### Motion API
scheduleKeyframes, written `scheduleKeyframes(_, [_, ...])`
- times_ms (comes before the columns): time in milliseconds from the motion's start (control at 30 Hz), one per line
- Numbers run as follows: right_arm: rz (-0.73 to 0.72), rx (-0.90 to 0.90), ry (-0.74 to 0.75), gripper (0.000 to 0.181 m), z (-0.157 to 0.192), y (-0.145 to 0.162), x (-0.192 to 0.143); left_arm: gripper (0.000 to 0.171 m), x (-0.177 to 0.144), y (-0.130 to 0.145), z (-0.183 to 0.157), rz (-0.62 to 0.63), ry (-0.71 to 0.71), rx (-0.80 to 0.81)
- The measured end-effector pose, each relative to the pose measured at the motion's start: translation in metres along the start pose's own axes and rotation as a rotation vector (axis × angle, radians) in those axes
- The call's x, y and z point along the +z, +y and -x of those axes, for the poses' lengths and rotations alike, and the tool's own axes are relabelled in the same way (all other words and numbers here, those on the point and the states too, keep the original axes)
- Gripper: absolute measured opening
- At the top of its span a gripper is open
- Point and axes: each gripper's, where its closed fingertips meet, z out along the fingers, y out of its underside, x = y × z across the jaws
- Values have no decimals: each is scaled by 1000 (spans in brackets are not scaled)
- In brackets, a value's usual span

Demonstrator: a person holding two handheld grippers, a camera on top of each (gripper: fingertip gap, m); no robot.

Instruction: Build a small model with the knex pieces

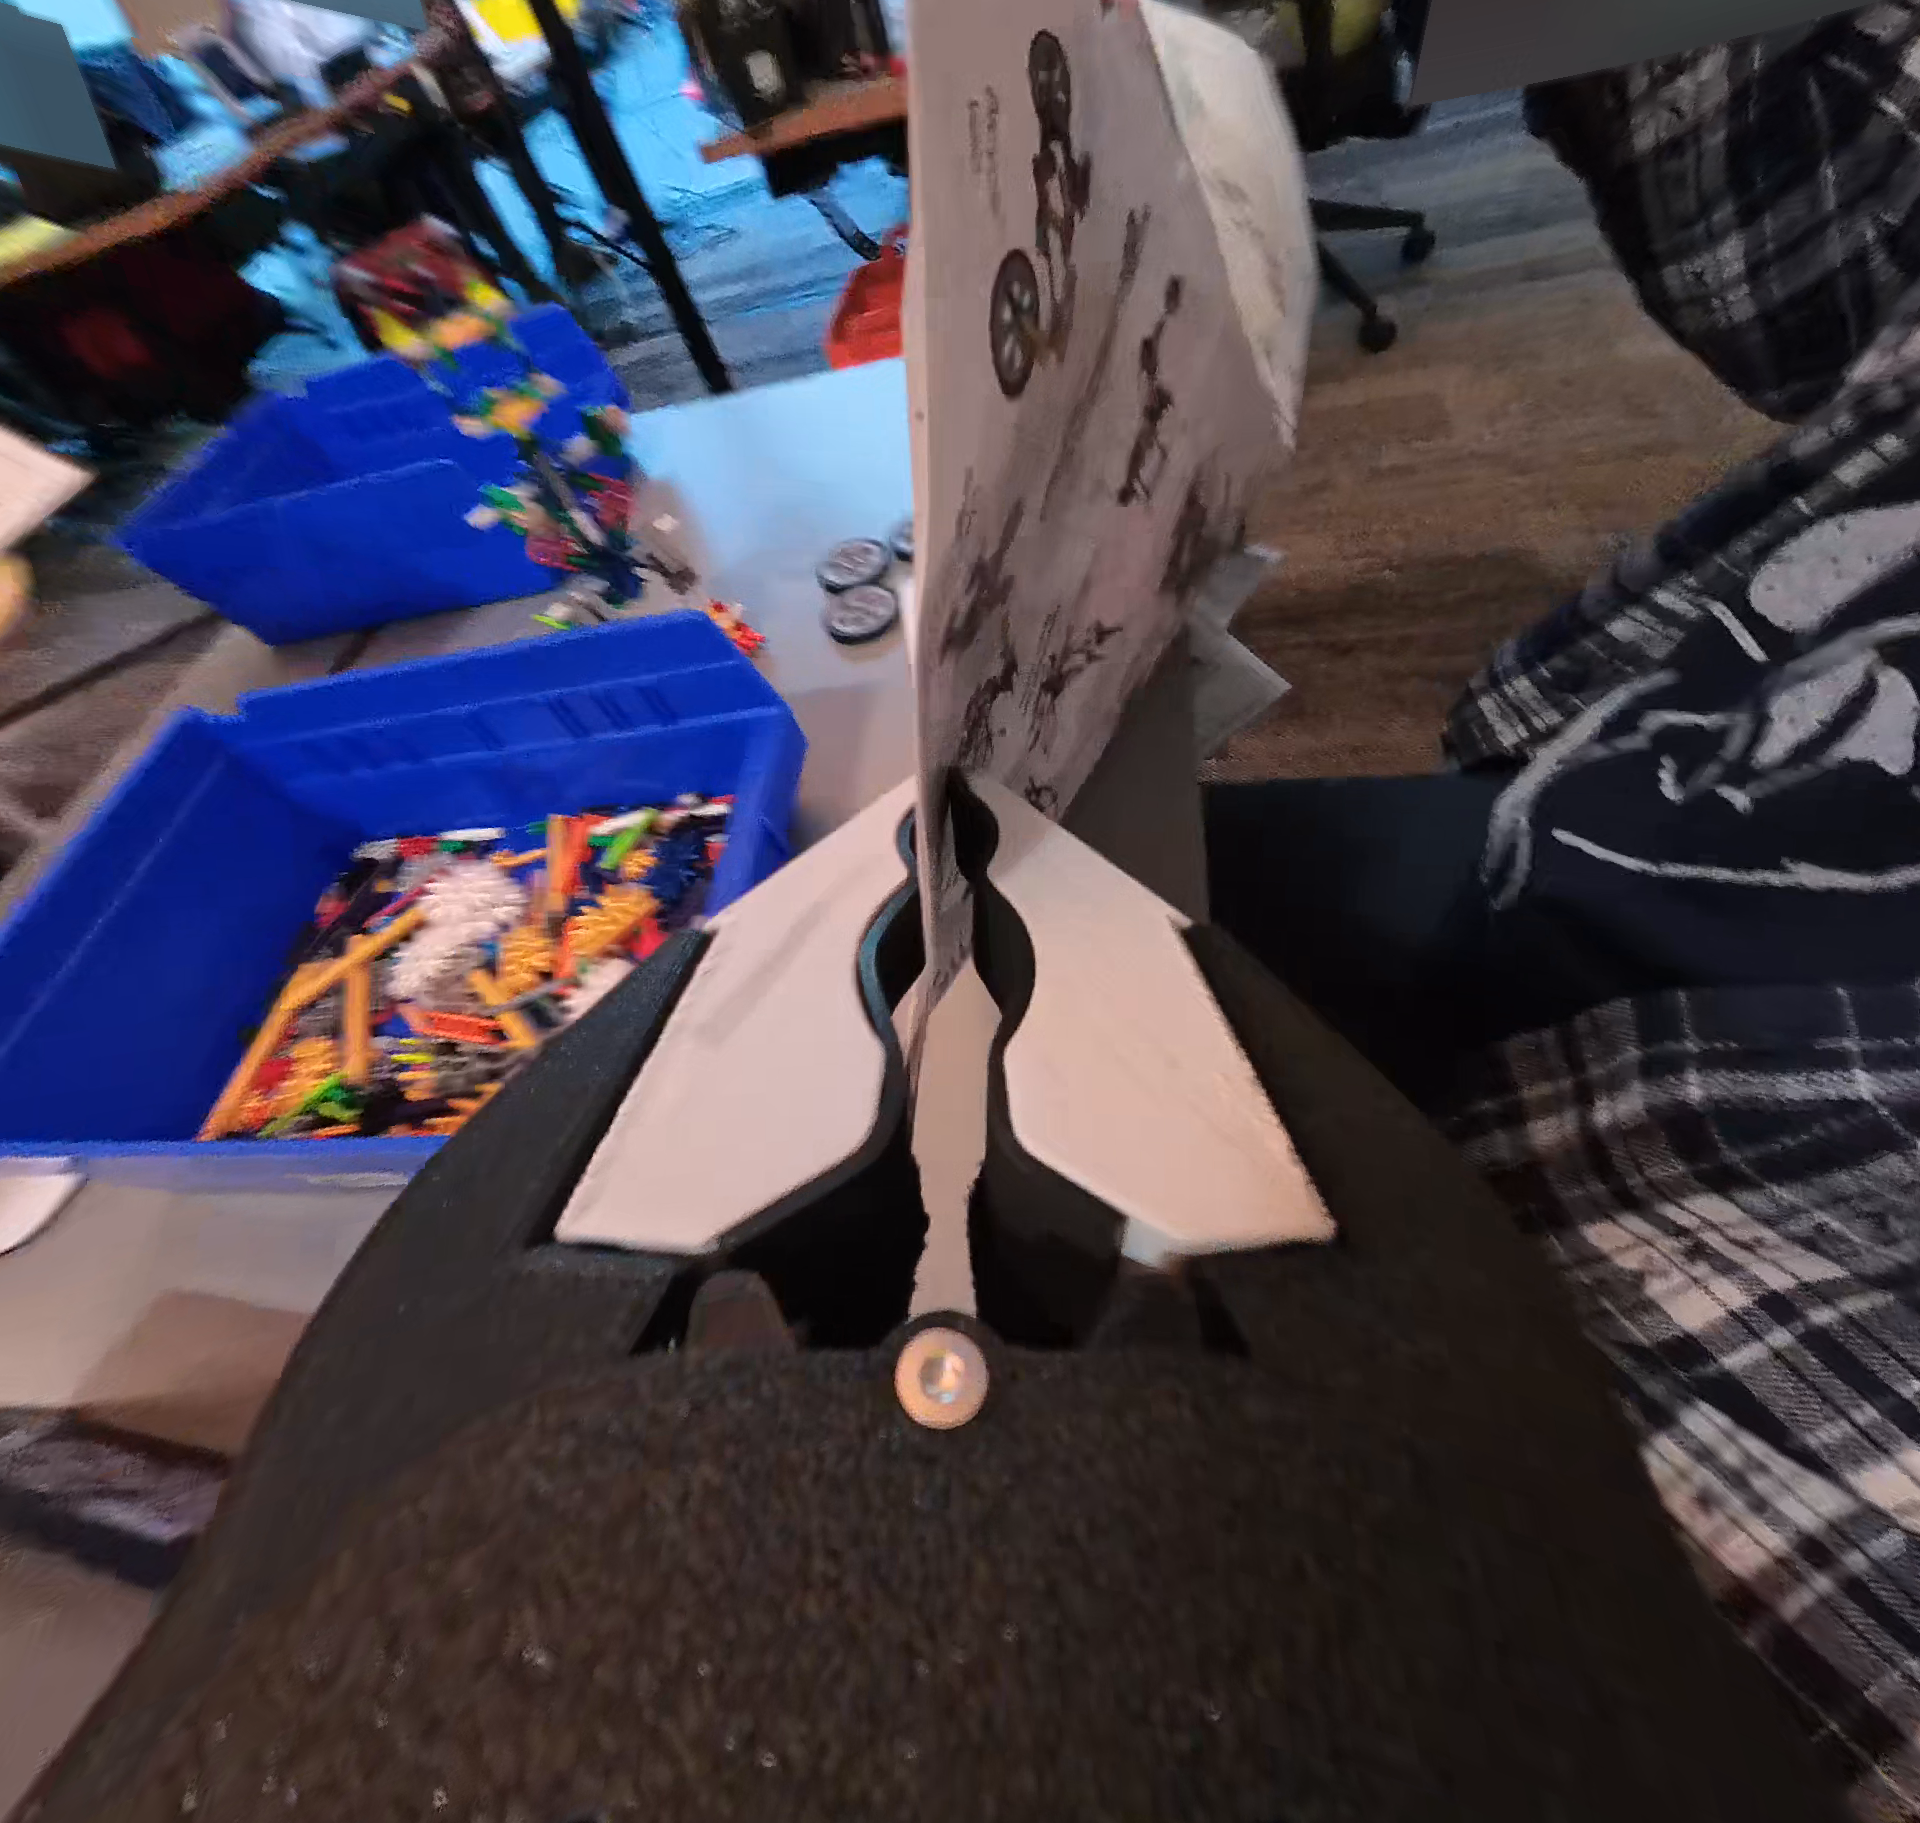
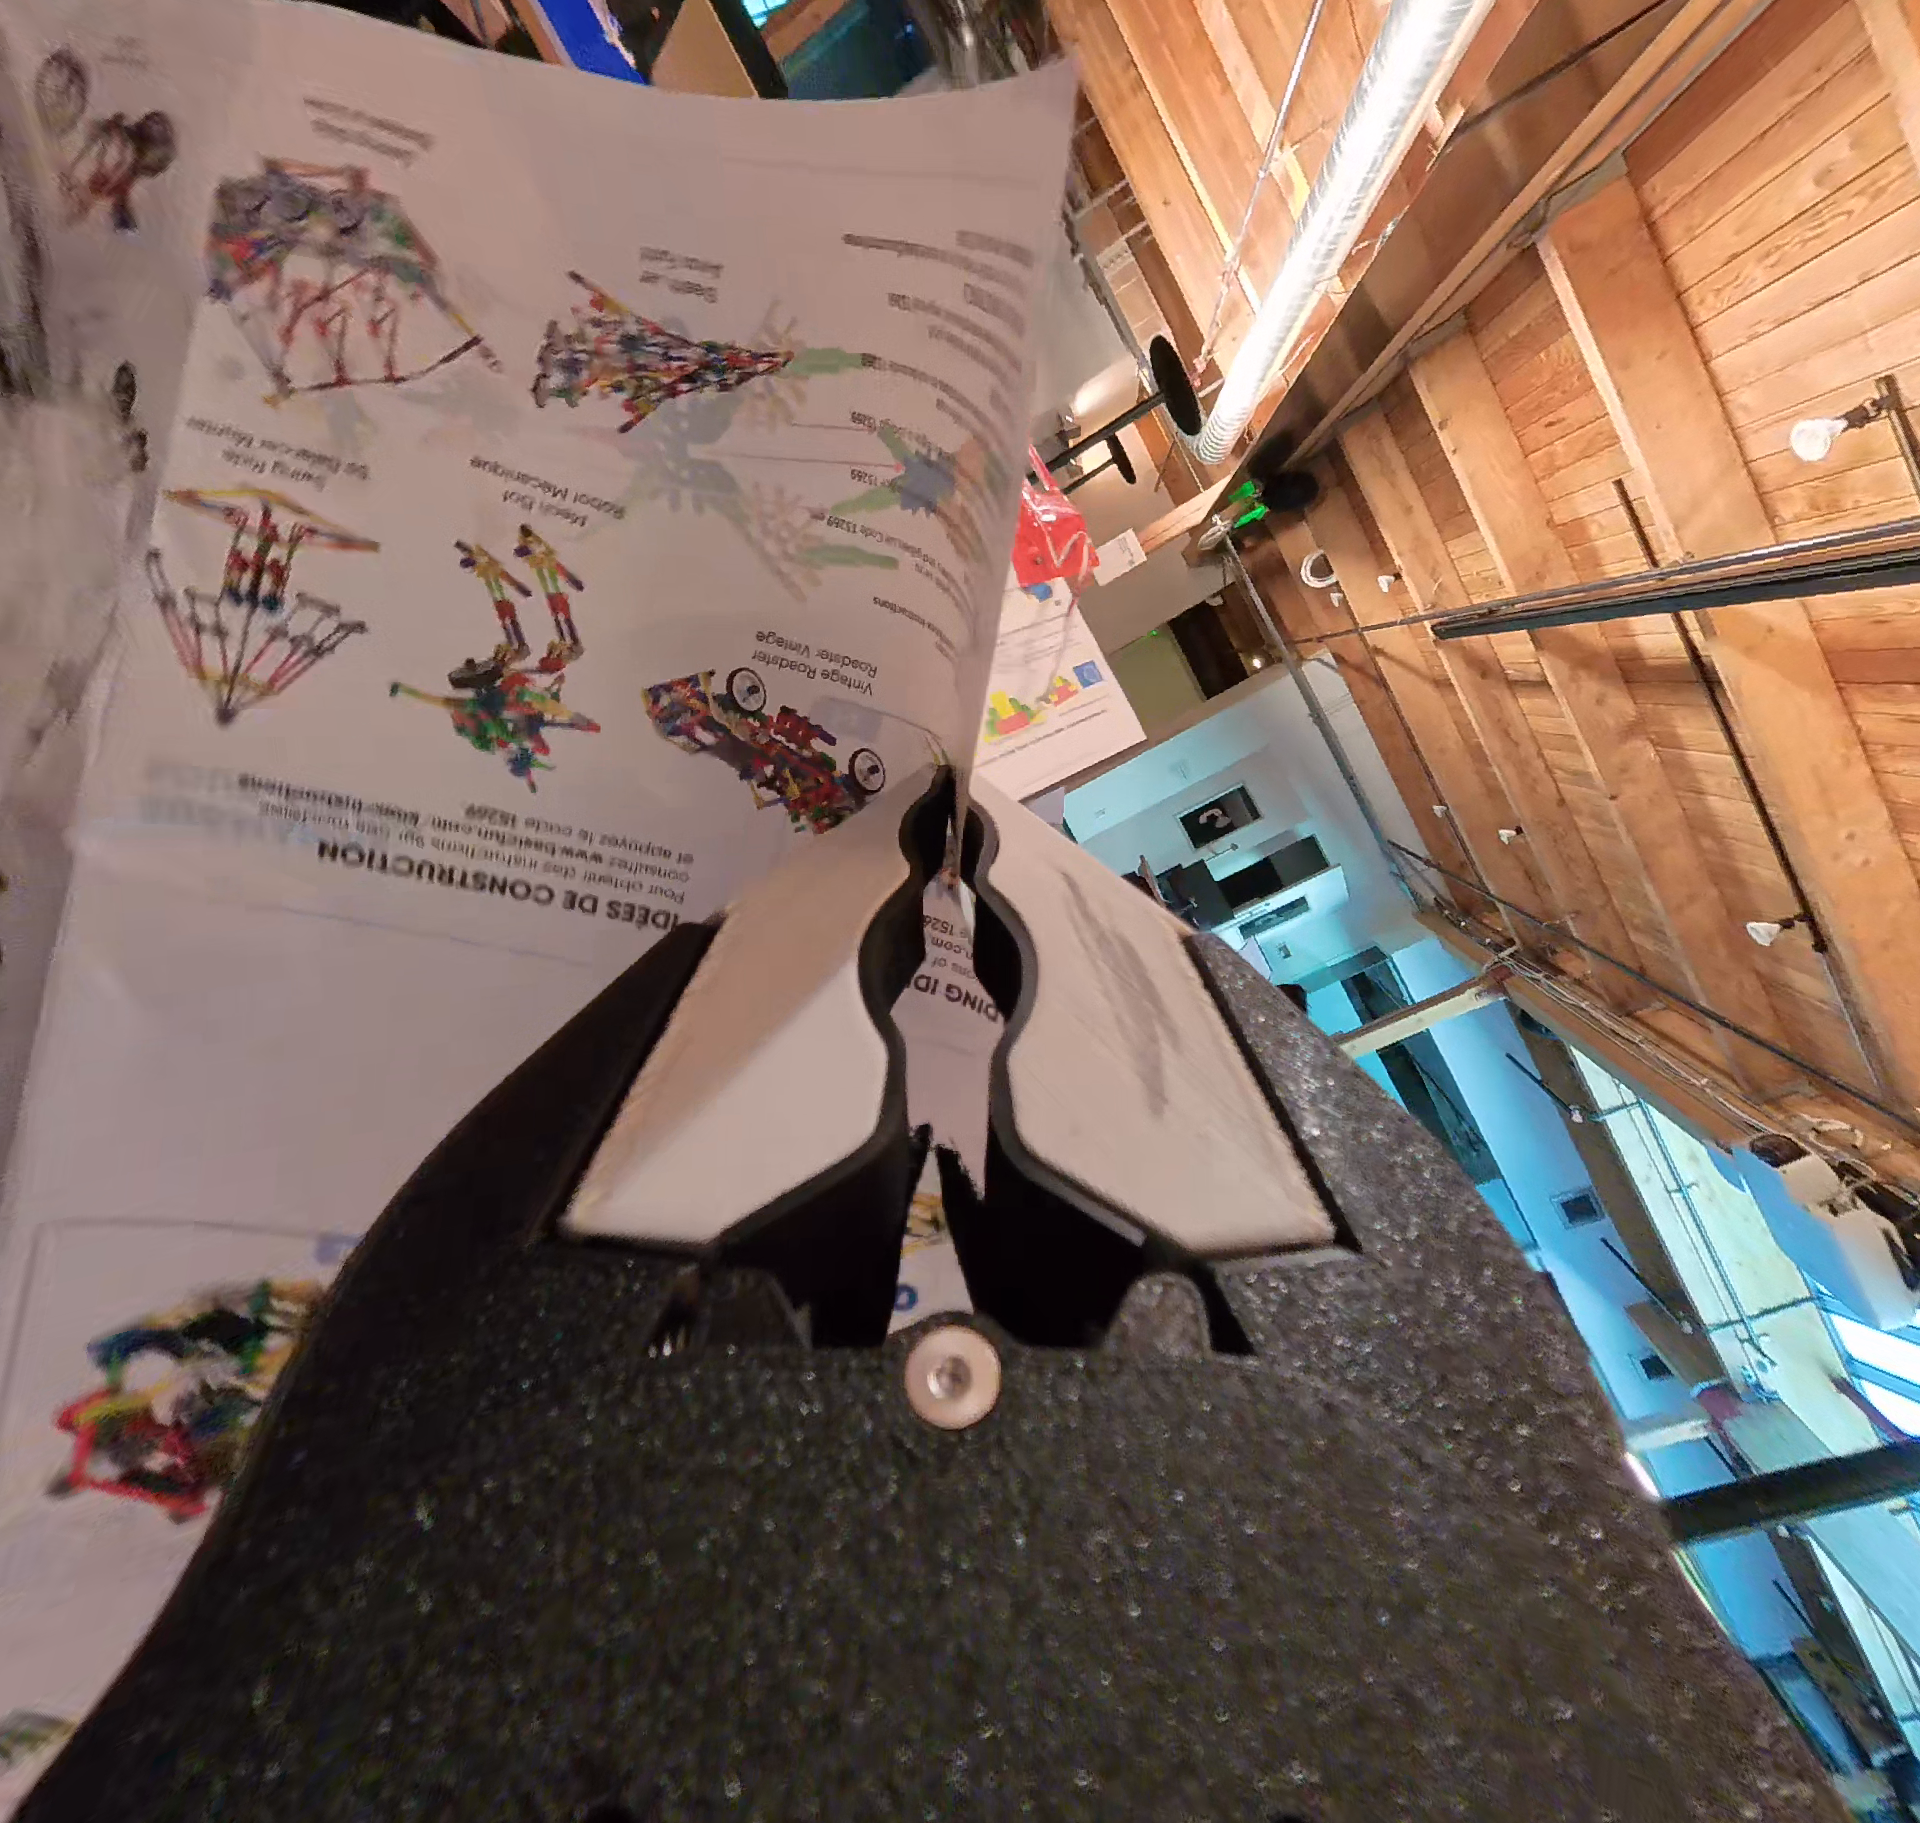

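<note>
A large white printed instruction sheet (image 1: 1081, 371) with pictures of toy models is held up in the air by both grippers. My left gripper (image 1: 948, 807) is shut on the sheet's lower edge, and the paper rises almost edge-on above it. My right gripper (image 2: 948, 817) is shut on another edge of the same sheet (image 2: 520, 526), whose coloured face spreads to the left of it. The right gripper tilts upward toward a wooden ceiling (image 2: 1558, 319).
Two blue bins stand left on a grey table (image 1: 790, 464): the near bin (image 1: 156, 890) holds many small colourful building pieces, the far bin (image 1: 343, 516) has a colourful model beside it. Dark wheels (image 1: 857, 589) lie on the table. A person in a plaid shirt (image 1: 1714, 942) sits right. The tips of one gripper are about 25 cm away from the tips of the other.
</note>
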Motion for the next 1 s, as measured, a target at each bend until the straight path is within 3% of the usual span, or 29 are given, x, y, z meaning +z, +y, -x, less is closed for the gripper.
scheduleKeyframes(267, [-40,13,45,0,-28,-21,-2,0,-46,-62,66,5,-281,26])
scheduleKeyframes(600, [-92,117,110,0,-71,-45,-2,0,-100,-185,110,41,-580,311])
scheduleKeyframes(767, [-127,238,105,0,-100,-52,15,0,-123,-239,142,56,-737,398])
scheduleKeyframes(867, [-174,297,153,0,-121,-58,31,0,-139,-267,162,63,-899,488])
scheduleKeyframes(1000, [-261,351,169,0,-124,-68,39,0,-161,-286,151,53,-1097,671])
